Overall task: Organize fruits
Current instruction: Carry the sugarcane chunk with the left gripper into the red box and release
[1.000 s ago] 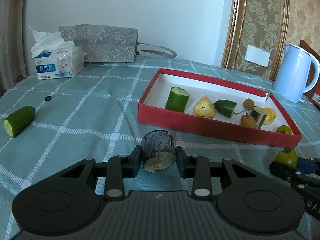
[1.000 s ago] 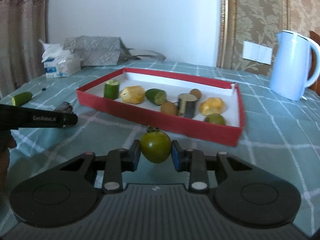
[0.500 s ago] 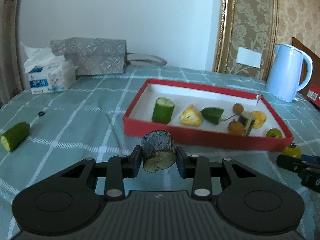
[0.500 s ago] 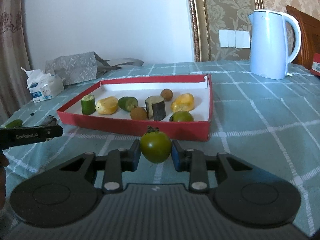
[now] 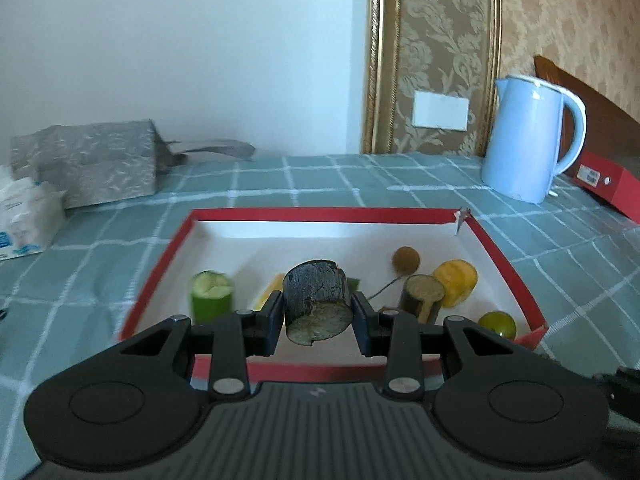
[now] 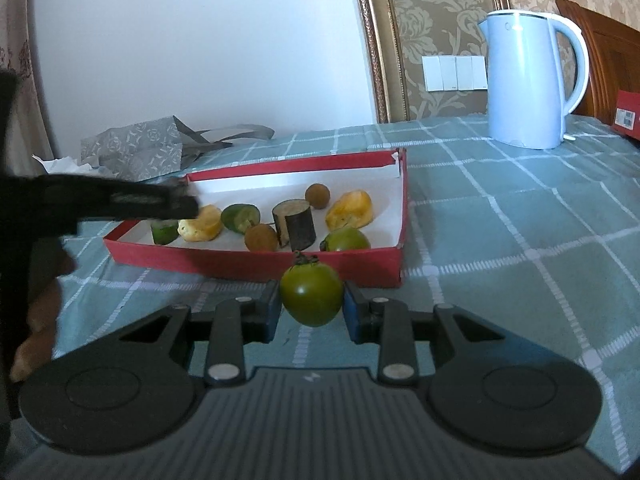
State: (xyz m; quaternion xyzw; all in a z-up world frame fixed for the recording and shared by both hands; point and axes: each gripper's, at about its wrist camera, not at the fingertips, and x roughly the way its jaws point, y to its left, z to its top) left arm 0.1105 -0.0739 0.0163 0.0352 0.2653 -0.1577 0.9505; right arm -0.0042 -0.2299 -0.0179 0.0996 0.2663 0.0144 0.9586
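Pretty far along here, I'd say. The red tray (image 6: 256, 266) near the middle of the worktop (image 6: 520, 240) already holds about eight pieces: cucumber chunk (image 5: 211, 298), yellow bits, brown round ones, a dark cylinder (image 6: 295, 224), a green tomato. Left gripper (image 5: 318, 316) fingers are clamped on a dark eggplant chunk (image 5: 316, 304), hovering over the tray's near side. Right gripper (image 6: 311, 306) fingers are squeezing a green tomato (image 6: 311, 294) just outside the tray's near wall. Both look ready to be dropped in.
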